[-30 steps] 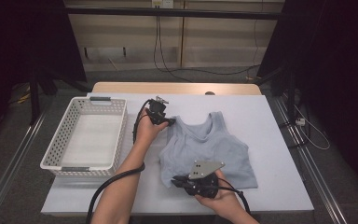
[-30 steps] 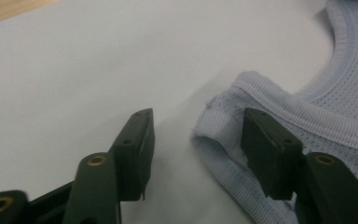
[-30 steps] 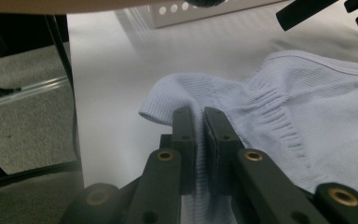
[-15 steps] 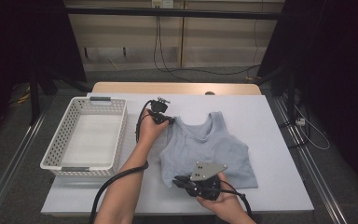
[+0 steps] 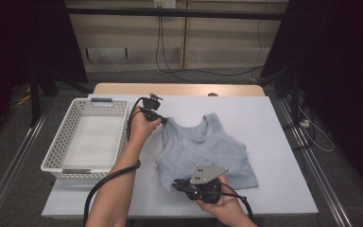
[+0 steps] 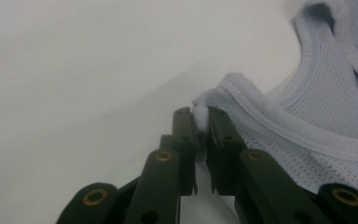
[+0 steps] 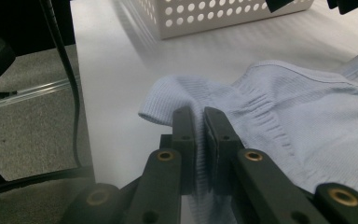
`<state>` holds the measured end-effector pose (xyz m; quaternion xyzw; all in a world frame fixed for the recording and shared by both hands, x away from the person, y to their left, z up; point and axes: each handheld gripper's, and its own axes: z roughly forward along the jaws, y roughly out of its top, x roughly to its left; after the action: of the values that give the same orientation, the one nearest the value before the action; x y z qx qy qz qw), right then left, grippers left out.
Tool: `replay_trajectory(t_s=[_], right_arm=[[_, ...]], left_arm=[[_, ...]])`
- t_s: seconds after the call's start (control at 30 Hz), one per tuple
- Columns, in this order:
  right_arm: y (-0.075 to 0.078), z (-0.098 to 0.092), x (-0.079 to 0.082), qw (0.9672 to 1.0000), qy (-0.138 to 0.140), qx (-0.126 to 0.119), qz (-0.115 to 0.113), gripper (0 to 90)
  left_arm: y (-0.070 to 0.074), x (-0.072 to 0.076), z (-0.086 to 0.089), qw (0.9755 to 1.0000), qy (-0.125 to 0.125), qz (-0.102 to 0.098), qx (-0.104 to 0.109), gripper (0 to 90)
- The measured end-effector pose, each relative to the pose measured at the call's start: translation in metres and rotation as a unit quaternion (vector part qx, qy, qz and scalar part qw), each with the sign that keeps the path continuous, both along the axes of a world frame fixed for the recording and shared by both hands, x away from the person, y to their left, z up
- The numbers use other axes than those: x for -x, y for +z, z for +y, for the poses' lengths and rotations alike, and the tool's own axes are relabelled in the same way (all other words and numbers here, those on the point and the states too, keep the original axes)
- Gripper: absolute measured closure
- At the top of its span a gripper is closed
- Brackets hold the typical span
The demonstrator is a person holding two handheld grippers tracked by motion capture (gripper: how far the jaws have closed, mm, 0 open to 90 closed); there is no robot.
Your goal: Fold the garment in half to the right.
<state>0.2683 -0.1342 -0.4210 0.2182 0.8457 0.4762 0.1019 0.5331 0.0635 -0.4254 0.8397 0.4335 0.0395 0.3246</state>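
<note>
The left gripper (image 6: pixel 200 122) has just been closing and pinches the top's (image 5: pixel 203 149) strap. The right gripper (image 7: pixel 199 122) pinches its hem.

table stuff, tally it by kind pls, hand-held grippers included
tank top: 1
basket: 1
hand-held grippers: 2, left shut on the top's strap, right shut on its hem
total: 4
</note>
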Motion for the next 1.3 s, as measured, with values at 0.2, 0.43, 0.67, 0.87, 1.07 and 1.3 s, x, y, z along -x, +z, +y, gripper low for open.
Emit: replay_trajectory(t_s=[0.2,0.43,0.67,0.87,1.07,1.3], right_arm=[[-0.001,0.005,-0.002,0.9999,0.010,0.003,-0.002,84.5],[0.002,0.010,-0.002,0.9998,0.020,-0.003,-0.002,84.6],[0.005,0.016,-0.002,0.9995,0.027,-0.010,-0.011,84.7],[0.003,0.021,-0.004,0.9993,0.036,-0.008,-0.010,84.7],[0.005,0.022,-0.004,0.9991,0.039,-0.011,-0.010,84.7],[0.015,0.017,-0.005,0.9990,0.033,-0.028,-0.014,84.6]], left_arm=[[0.005,0.002,0.011,0.9999,0.009,0.005,0.002,84.4],[0.013,0.003,0.019,0.9999,0.015,0.002,-0.008,85.2],[0.020,0.005,0.030,0.9996,0.025,-0.001,-0.012,85.1],[0.023,0.007,0.037,0.9995,0.028,0.001,-0.018,85.2],[0.027,0.007,0.041,0.9993,0.034,0.003,-0.014,85.2],[0.033,0.005,0.038,0.9991,0.036,0.018,-0.015,85.2]])
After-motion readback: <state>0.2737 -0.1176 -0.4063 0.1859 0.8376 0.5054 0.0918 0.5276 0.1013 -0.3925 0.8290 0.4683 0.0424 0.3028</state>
